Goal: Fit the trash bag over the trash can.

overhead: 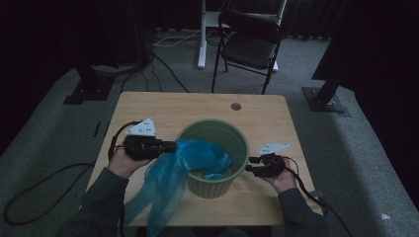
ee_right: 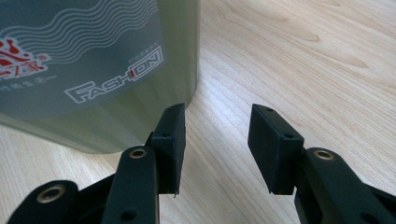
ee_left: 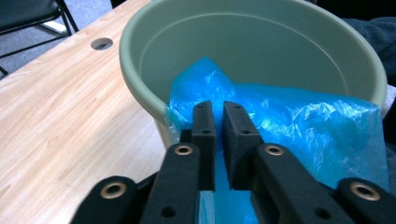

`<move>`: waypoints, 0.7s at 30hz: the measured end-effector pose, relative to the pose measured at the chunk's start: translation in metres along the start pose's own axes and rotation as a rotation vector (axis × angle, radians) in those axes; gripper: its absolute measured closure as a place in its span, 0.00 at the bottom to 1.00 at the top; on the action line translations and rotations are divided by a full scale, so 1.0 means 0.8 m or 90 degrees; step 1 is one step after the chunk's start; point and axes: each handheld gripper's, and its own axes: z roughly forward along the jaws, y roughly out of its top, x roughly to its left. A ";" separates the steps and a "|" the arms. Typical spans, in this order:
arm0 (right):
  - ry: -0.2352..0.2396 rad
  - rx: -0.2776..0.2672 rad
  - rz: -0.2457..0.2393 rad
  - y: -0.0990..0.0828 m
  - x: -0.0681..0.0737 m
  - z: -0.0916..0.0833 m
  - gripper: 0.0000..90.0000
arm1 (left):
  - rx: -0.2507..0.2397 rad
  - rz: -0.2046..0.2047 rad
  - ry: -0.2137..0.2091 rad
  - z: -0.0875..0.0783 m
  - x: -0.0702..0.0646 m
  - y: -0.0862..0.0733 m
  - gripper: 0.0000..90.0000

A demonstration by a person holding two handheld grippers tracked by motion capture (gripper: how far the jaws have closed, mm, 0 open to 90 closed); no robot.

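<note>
Work in hand: lining the green bin (overhead: 213,148) with the blue plastic bag (overhead: 190,158), as judged from how the bag lies.
Bag position: it drapes over the near-left part of the bin's rim. One end hangs inside the bin. The long tail trails off the table (overhead: 148,106) edge toward the person's left sleeve.
Left gripper (overhead: 168,145): held level at the rim. In the left gripper view its jaws stand nearly together, pinching a fold of the bag (ee_left: 280,116) just outside the rim (ee_left: 140,88).
Right gripper (overhead: 250,165): rests low beside the bin's right wall. In the right gripper view its jaws stand wide apart with bare table (ee_right: 303,56) between them. The inner pad (ee_right: 170,140) is just beside the printed wall (ee_right: 93,70), and whether it touches cannot be told.
Bag handling: judged very light, limp and slick. The thin film crumples and slides, and it may tear if snagged on the rim.
Bin handling: judged stiff, light plastic. It could skid or tip if the bag is tugged sideways.
Where to hold: pinch the bag near its open edge, through a bunched fold instead of a single layer.
Bin support: steady the bin from its right wall or rim.
</note>
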 end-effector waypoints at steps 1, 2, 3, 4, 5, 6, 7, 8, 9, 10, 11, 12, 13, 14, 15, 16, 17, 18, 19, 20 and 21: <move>-0.002 -0.001 0.000 0.000 -0.001 -0.001 0.62 | -0.003 -0.003 0.000 0.001 0.001 0.001 0.96; -0.003 -0.002 0.003 0.000 -0.001 -0.001 0.62 | -0.008 -0.007 -0.001 0.002 0.003 0.003 0.97; -0.004 -0.004 0.005 0.000 -0.001 -0.002 0.63 | -0.009 -0.008 0.001 0.003 0.005 0.004 0.98; -0.005 -0.005 0.007 0.000 -0.001 -0.003 0.64 | -0.010 -0.010 0.001 0.005 0.006 0.006 0.98; -0.006 -0.005 0.007 0.000 -0.002 -0.004 0.65 | -0.010 -0.011 0.002 0.006 0.008 0.008 0.98; -0.009 -0.004 0.010 0.000 -0.003 -0.006 0.67 | -0.010 -0.015 0.004 0.009 0.010 0.010 0.98; -0.010 -0.005 0.018 0.000 -0.004 -0.007 0.70 | -0.009 -0.016 0.005 0.010 0.011 0.011 0.99; -0.010 -0.005 0.018 0.000 -0.004 -0.007 0.70 | -0.009 -0.016 0.005 0.010 0.011 0.011 0.99; -0.008 -0.005 0.023 0.000 -0.005 -0.008 0.71 | -0.008 -0.019 0.007 0.012 0.014 0.015 0.99; -0.006 -0.012 0.027 0.001 -0.005 -0.012 0.74 | -0.009 -0.022 0.008 0.014 0.015 0.016 0.99; -0.006 -0.020 0.030 0.003 -0.005 -0.015 0.75 | -0.012 -0.025 0.007 0.015 0.018 0.018 0.99; -0.007 -0.027 0.029 0.005 -0.004 -0.019 0.76 | -0.014 -0.030 0.007 0.016 0.020 0.019 0.99; -0.008 -0.035 0.027 0.007 -0.003 -0.024 0.76 | -0.015 -0.033 0.008 0.018 0.022 0.020 0.99; -0.008 -0.035 0.027 0.007 -0.003 -0.024 0.76 | -0.015 -0.033 0.008 0.018 0.022 0.020 0.99; -0.010 -0.043 0.025 0.010 -0.001 -0.029 0.77 | -0.016 -0.040 0.012 0.021 0.027 0.024 0.99; -0.016 -0.064 0.020 0.017 0.001 -0.041 0.79 | -0.016 -0.044 0.014 0.022 0.030 0.025 0.99; -0.020 -0.069 0.019 0.021 0.001 -0.046 0.80 | -0.015 -0.046 0.017 0.024 0.032 0.027 0.99; -0.024 -0.071 0.012 0.024 0.002 -0.051 0.81 | -0.016 -0.050 0.020 0.026 0.034 0.028 0.99; -0.029 -0.075 0.006 0.029 0.002 -0.057 0.82 | -0.017 -0.055 0.020 0.027 0.035 0.030 0.99; -0.032 -0.076 0.005 0.031 0.003 -0.060 0.83 | -0.016 -0.058 0.024 0.029 0.037 0.031 0.99; -0.032 -0.080 0.000 0.034 0.004 -0.065 0.84 | -0.018 -0.066 0.027 0.030 0.038 0.032 0.99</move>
